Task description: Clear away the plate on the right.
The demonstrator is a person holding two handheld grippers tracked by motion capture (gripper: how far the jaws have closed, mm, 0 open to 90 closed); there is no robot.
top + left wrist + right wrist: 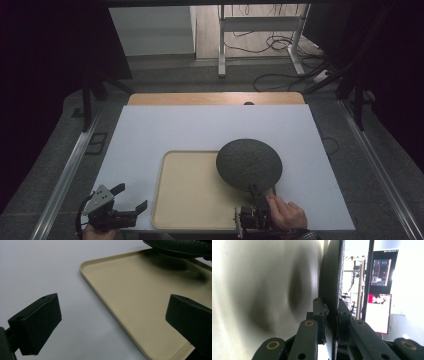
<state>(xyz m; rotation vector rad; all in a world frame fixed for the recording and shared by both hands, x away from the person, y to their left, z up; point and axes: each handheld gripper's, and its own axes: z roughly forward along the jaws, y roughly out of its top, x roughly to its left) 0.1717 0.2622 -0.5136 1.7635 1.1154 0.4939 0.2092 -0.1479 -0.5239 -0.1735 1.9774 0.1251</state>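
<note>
Holding a dark grey, round, rough-textured plate (249,164) by its near rim, the right gripper (256,192) keeps it raised over the far right part of a beige rectangular plastic tray (190,195).

Right gripper's jaws are pinched narrow on the plate edge, one pad on each face (331,315); the plate looks stiff and thin, likely ceramic or stoneware, so moderately heavy, breakable, and prone to levering in a rim-only grip, though the pebbled surface should resist slipping. The rim is the only practical hold. Left gripper (129,197) rests with jaws wide apart and nothing between them, on the white table sheet (210,125), just beside the tray's left edge. The raised tray lip is a snag point; its floor is bare and open for a set-down, with ample sheet beyond.
</note>
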